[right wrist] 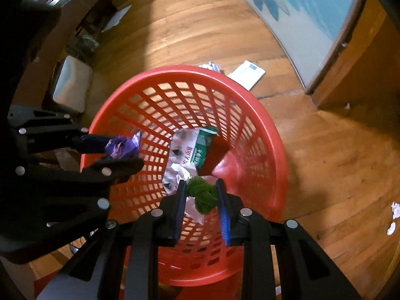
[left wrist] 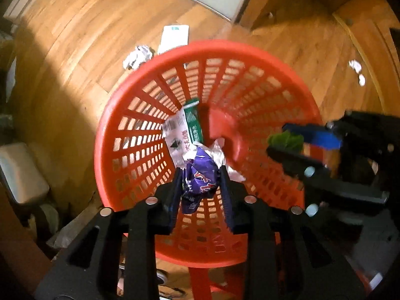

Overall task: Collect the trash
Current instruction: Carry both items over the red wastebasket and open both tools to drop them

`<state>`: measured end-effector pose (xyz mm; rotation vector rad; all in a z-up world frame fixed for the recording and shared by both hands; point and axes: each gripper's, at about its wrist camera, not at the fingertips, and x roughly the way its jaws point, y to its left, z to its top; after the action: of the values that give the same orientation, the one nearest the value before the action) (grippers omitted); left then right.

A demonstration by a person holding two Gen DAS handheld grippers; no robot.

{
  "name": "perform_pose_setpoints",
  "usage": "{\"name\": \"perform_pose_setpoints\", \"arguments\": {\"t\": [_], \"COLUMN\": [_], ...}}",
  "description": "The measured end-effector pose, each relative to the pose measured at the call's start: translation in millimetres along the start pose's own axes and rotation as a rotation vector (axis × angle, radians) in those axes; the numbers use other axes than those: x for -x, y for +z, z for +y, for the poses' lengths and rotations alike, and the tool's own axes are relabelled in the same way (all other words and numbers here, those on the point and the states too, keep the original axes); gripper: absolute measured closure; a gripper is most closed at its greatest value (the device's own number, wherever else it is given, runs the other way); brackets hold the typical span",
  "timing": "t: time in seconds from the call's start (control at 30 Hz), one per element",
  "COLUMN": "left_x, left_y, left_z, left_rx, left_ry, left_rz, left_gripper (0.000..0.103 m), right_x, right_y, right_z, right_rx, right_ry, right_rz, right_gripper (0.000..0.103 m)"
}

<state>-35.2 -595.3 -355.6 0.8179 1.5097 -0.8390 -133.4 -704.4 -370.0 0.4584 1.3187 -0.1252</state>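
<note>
Left tongs [left wrist: 200,187] closed partway on a crumpled purple wrapper [left wrist: 198,181], pinched between both blue-padded fingers, held over the mouth of the red plastic basket [left wrist: 117,115] at lower centre of the left wrist view. Right tongs [right wrist: 201,197] closed partway on a crumpled green wad [right wrist: 202,195], gripped between both pads, also over the basket opening, lower centre of the right wrist view. Each pair of tongs shows in the other's view: right tongs [left wrist: 290,137] with the green wad [left wrist: 285,140] at the right edge of the left view, left tongs [right wrist: 122,150] with the purple wrapper [right wrist: 122,146] at the left of the right view, over the basket rim [right wrist: 277,155].

Inside the basket, down at the bottom: a green-and-white carton [left wrist: 193,122] lying tilted against the slotted wall, a white printed wrapper [left wrist: 176,137] beside and partly under it, and crumpled white paper [left wrist: 220,153] just below them. Same items in the right view: carton [right wrist: 205,147], white printed wrapper [right wrist: 182,145], white paper [right wrist: 181,172].

Basket stands on a wooden floor [left wrist: 75,50]. On the floor beyond the far rim: a crumpled white paper ball [left wrist: 137,56] and a flat white box [left wrist: 173,38] next to it, close to the basket. Small white paper scraps [left wrist: 356,68] lie well apart at the upper right of the left view; they show at lower right in the right view [right wrist: 393,215]. A grey pedal bin [right wrist: 71,85] sits at the left of the right view, near the basket.
</note>
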Motion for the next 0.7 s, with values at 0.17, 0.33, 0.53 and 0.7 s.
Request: {"name": "perform_pose_setpoints", "arguments": {"t": [0.17,0.33,0.53,0.7], "left_x": [2,9,24,55], "left_y": [0,0,-1,-3], "left_z": [9,24,51,79], "left_rx": [0.064,0.134,0.223,0.28], "left_ry": [0.004,0.06,0.047,0.09], "left_rz": [-0.007,-0.01,-0.053,-0.077], "left_gripper": [0.038,0.023,0.023,0.023], "right_x": [3,10,40,87], "right_y": [0,1,7,25], "right_z": [-7,-13,-5,16], "right_rx": [-0.005,-0.036,-0.032,-0.014], "right_ry": [-0.018,-0.005,-0.003,0.024], "right_rz": [-0.01,-0.028,-0.066,-0.139], "right_gripper": [0.059,0.039,0.039,0.039]}}
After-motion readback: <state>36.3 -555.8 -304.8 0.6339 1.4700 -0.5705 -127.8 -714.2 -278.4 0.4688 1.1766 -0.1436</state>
